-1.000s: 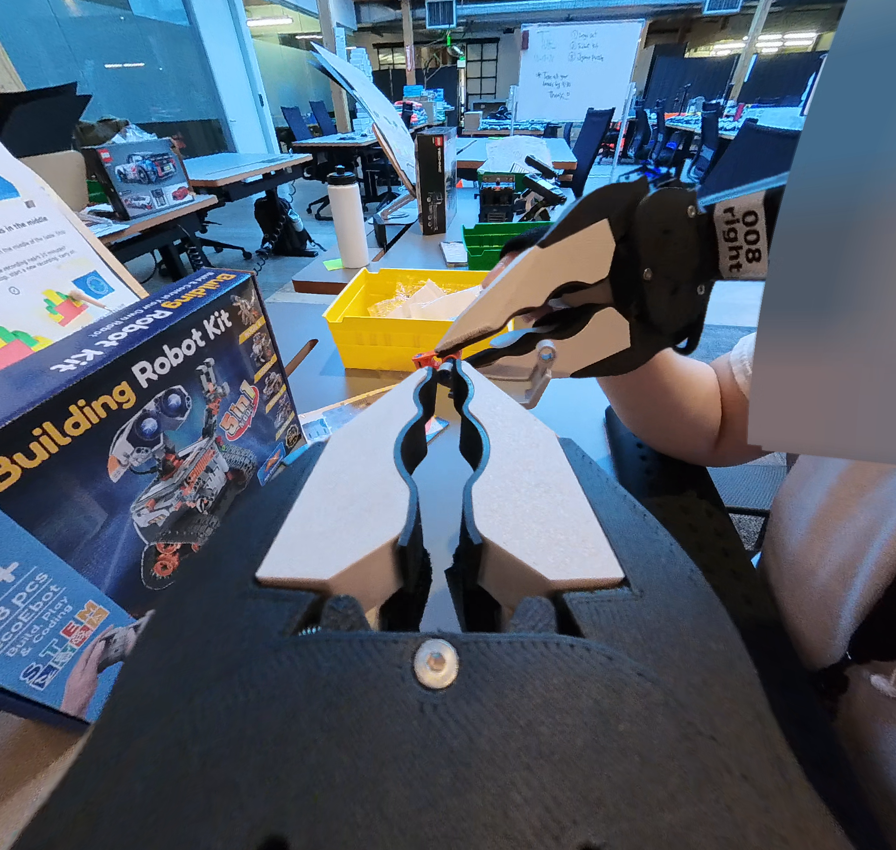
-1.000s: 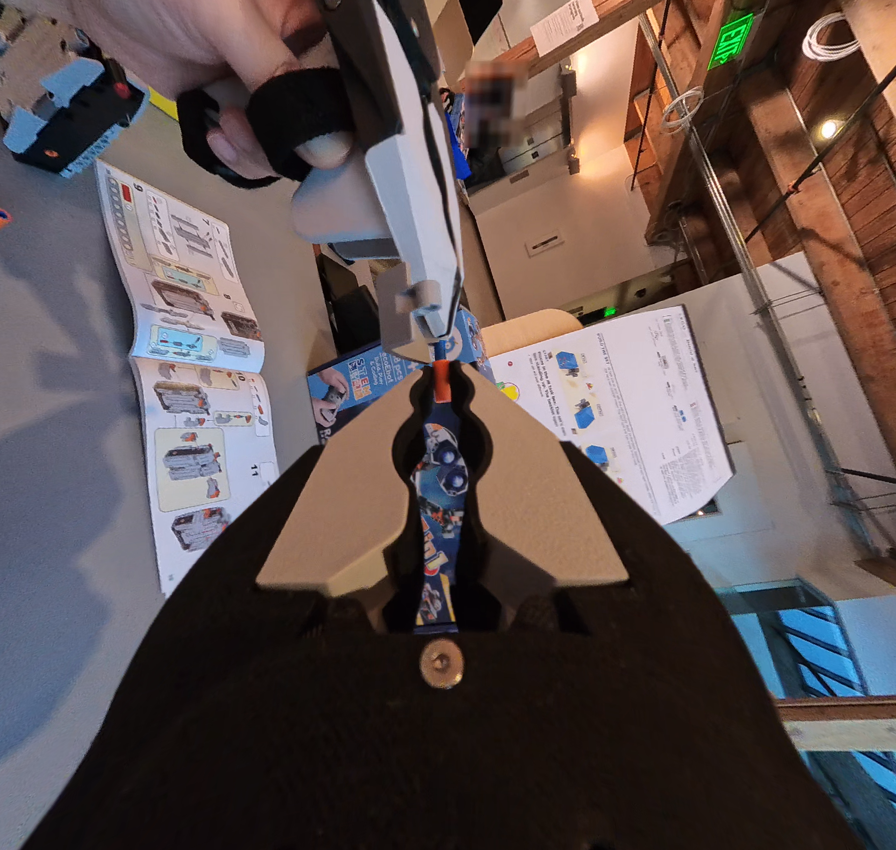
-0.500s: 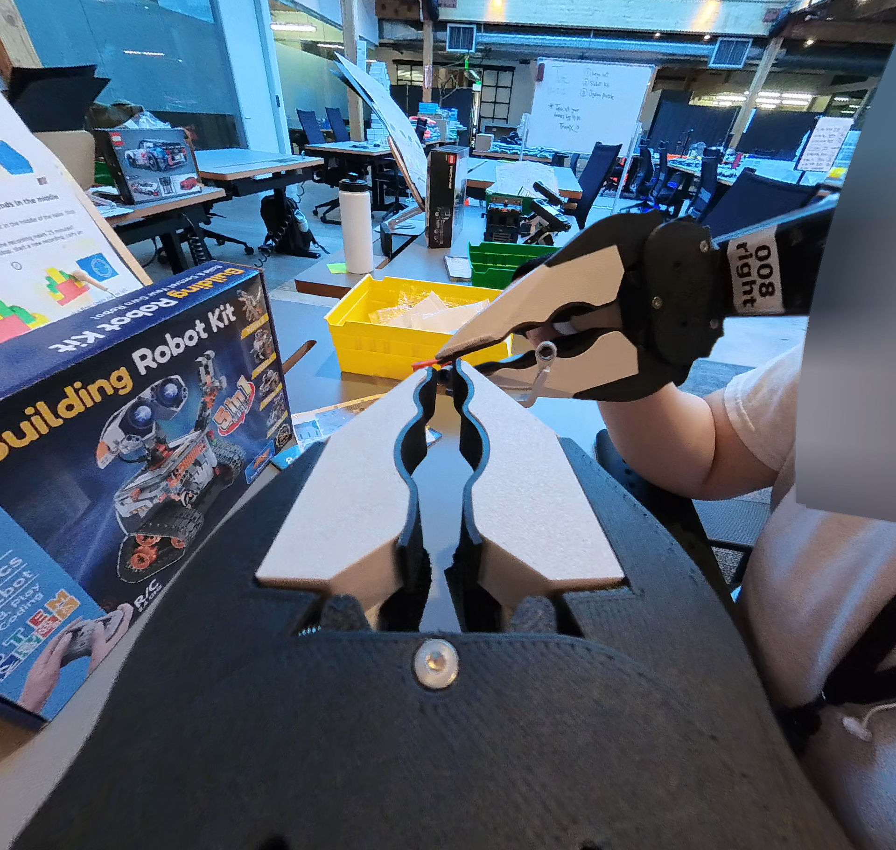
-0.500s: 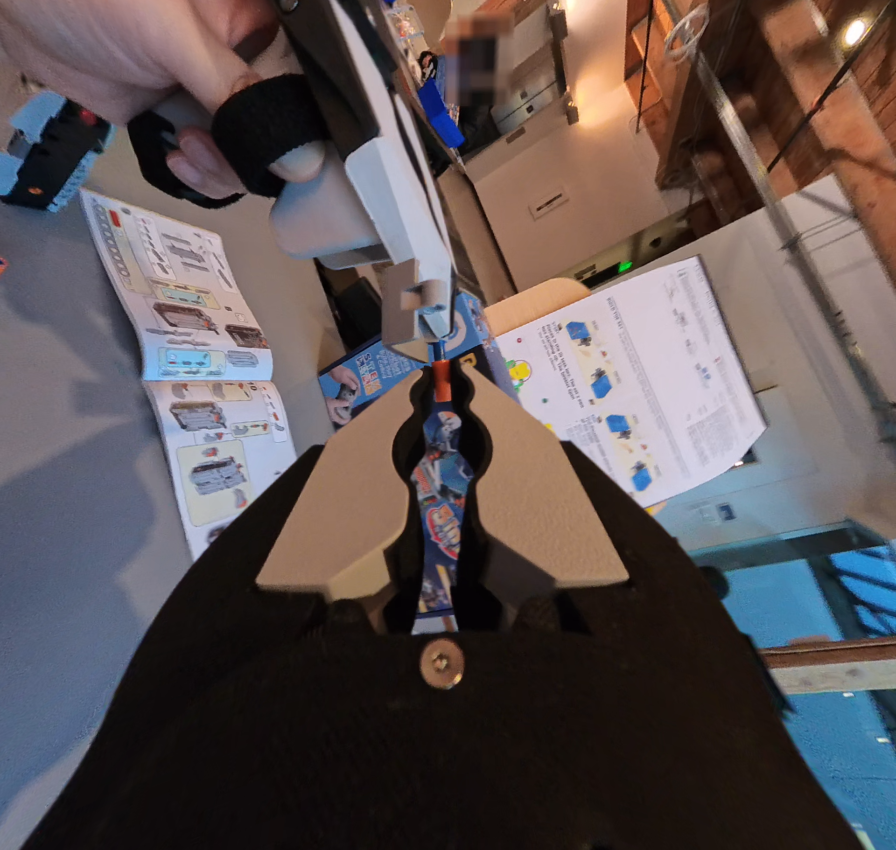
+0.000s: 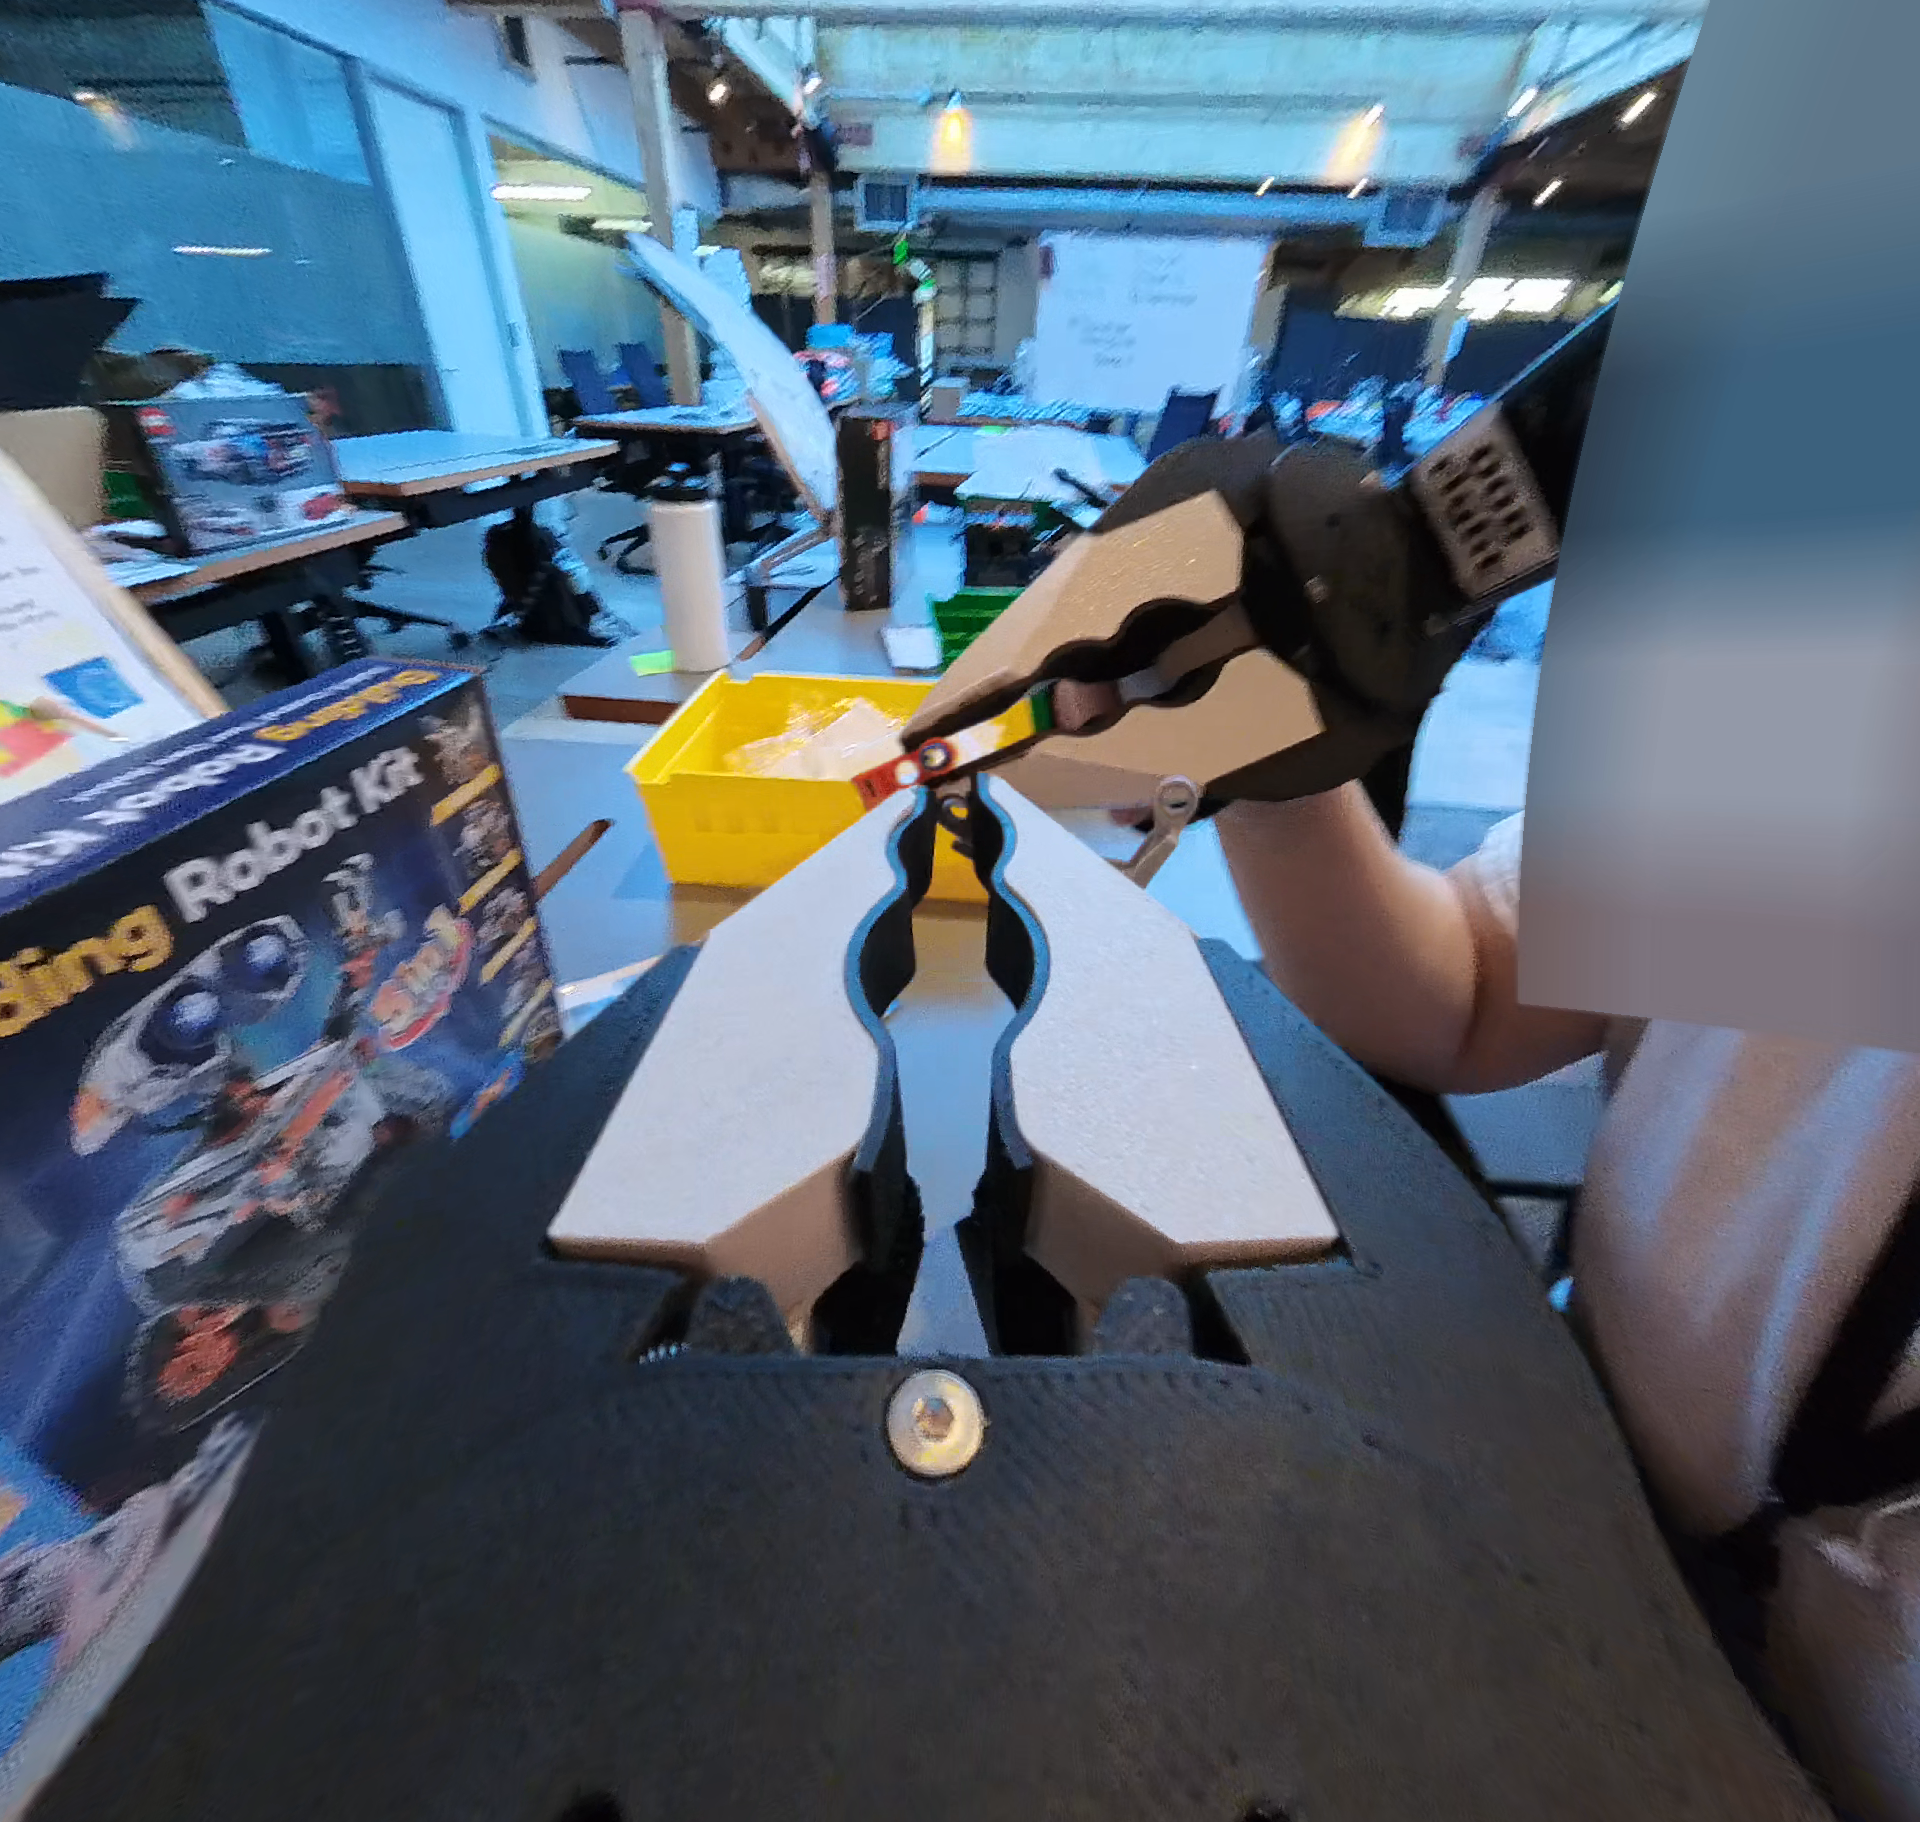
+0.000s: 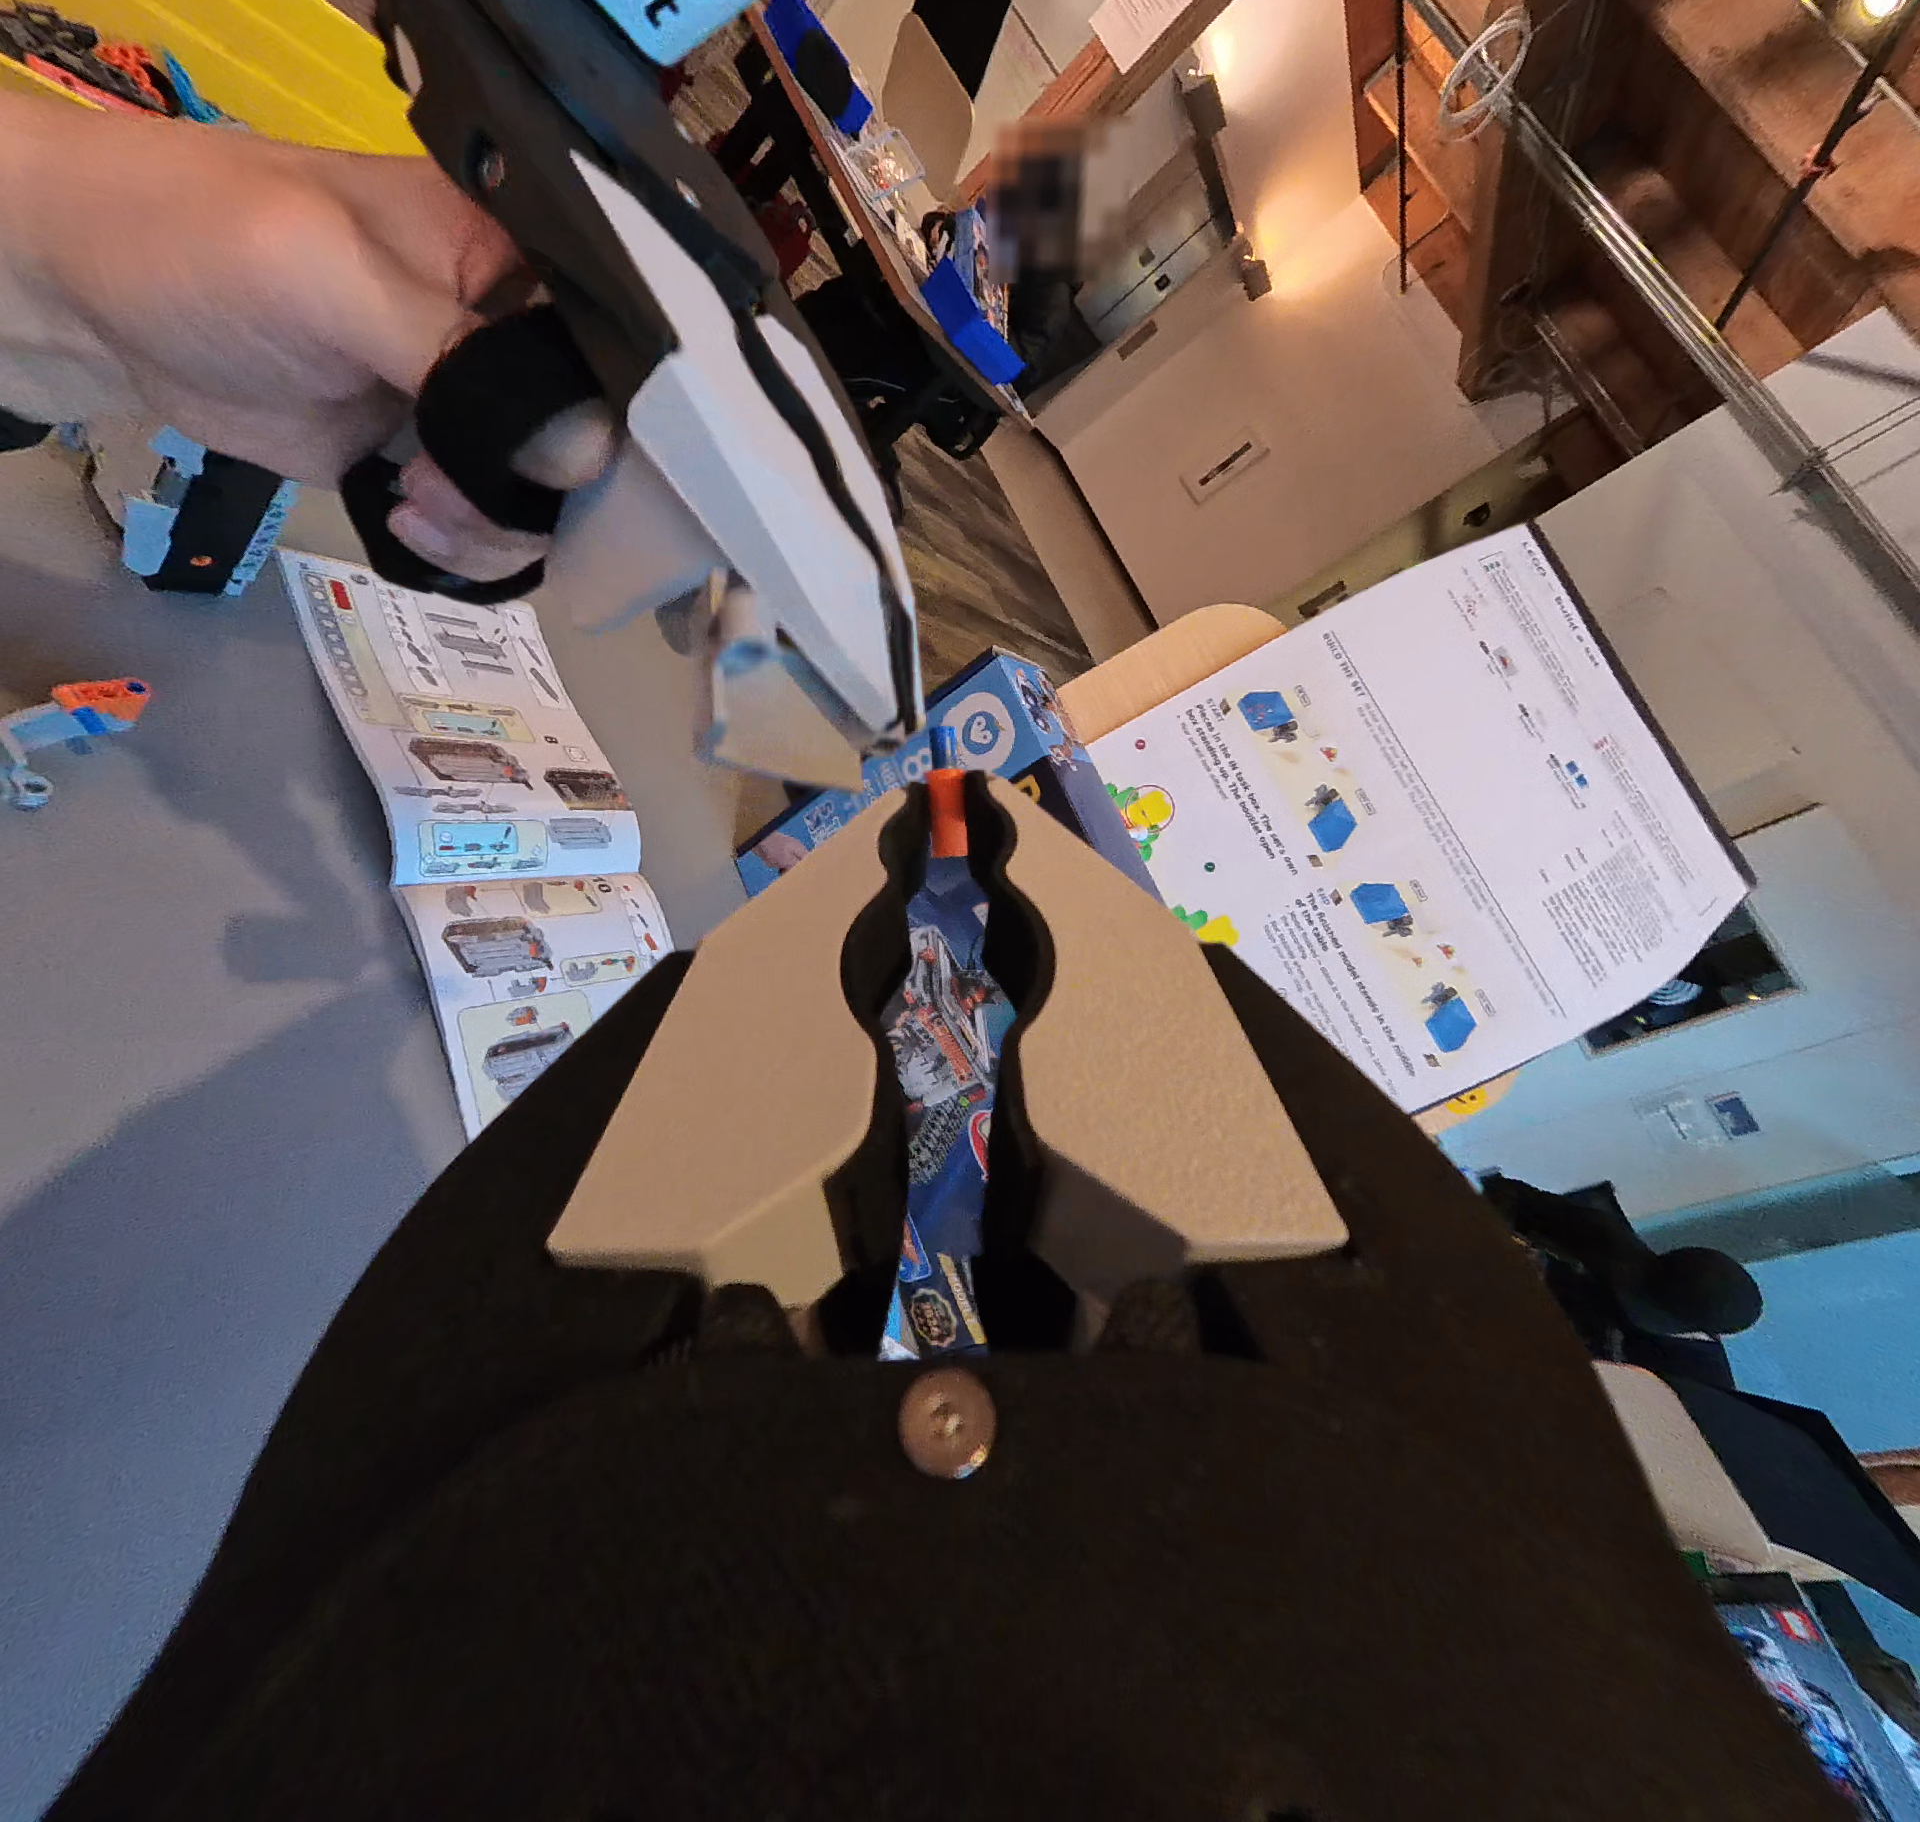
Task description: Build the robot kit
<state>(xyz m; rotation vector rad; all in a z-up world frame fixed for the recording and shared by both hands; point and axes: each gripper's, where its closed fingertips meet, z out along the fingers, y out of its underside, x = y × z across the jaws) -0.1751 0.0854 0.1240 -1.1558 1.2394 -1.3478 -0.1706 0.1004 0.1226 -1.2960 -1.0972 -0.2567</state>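
**Two grippers meet tip to tip over an orange beam**

The right gripper (image 6: 943, 804) has its fingers closed on a small orange beam (image 6: 943, 823), pinched at the very tips. In the right wrist view the beam lies along the fingers' own line, its far end poking out past the tips, with a bit of blue showing just beyond it. In the left wrist view the same orange beam (image 5: 914, 766) sticks out of the right gripper (image 5: 940, 733) and slants down to the left, its long axis in line with those fingers; a round hole with a blue centre shows in its side.

The left gripper (image 5: 948, 804) has its fingers drawn nearly together at the tips, which sit right under the beam's exposed end. A small dark piece seems to lie between them, but it is too small to tell whether they grip anything. From the right wrist view the left gripper (image 6: 888, 733) comes in from the upper left, its tips just beside the beam's far end.

Both grippers are held above the grey bench (image 6: 208, 941). On it lie an open instruction booklet (image 6: 488, 816), a blue kit box (image 5: 239, 941) towards the left edge, and a yellow bin (image 5: 727, 785) farther back.
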